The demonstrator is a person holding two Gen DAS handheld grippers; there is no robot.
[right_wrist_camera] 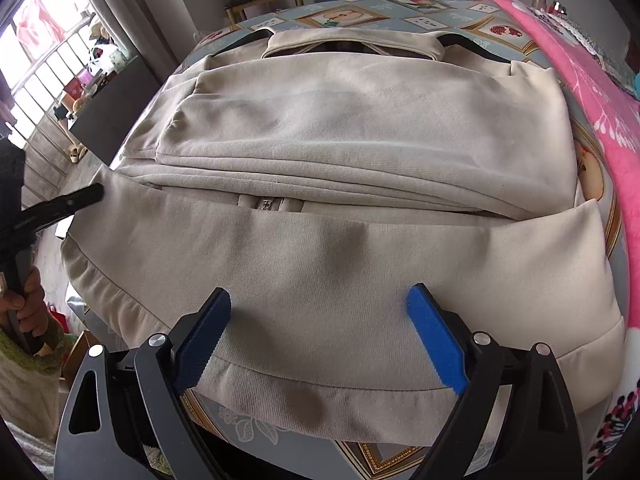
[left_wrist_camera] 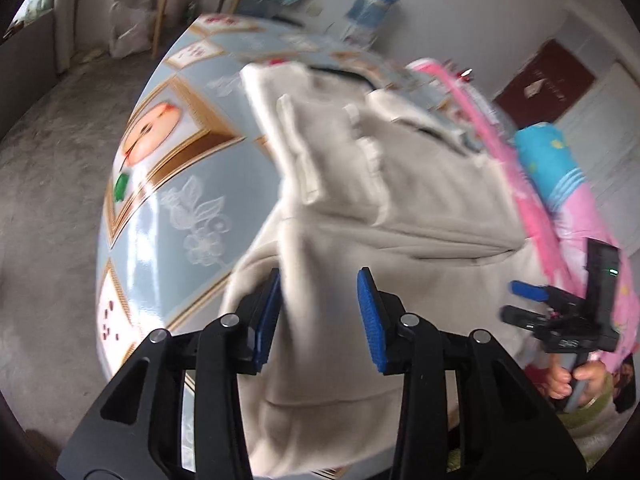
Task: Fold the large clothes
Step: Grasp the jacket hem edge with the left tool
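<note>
Lying on the table (right_wrist_camera: 404, 14) with the picture cloth is a big cream top (right_wrist_camera: 340, 152), spread out with its neck at the far edge and its bottom hem hanging a little over the near edge. The top's long way runs from the near edge to the far edge, and its sleeves look already folded in across the middle. A pink blanket (right_wrist_camera: 592, 100) lies along the right edge of the table. The left gripper (left_wrist_camera: 320, 316) is at the left side of the top, right where the cloth rises in a fold. A fold of the cream cloth stands between its two blue pads. The left pad touches the cloth, but there is a little gap by the right pad, so it does not look pinched tight yet; the picture is blurry there. The right gripper (right_wrist_camera: 320, 336) hangs over the bottom hem at the near edge, with its pads spread wide and nothing held between them, the cloth just under them. I think the next move is to grab the near part and fold it toward the neck. The left gripper is nearer to a grip, since cloth already sits between its pads.
</note>
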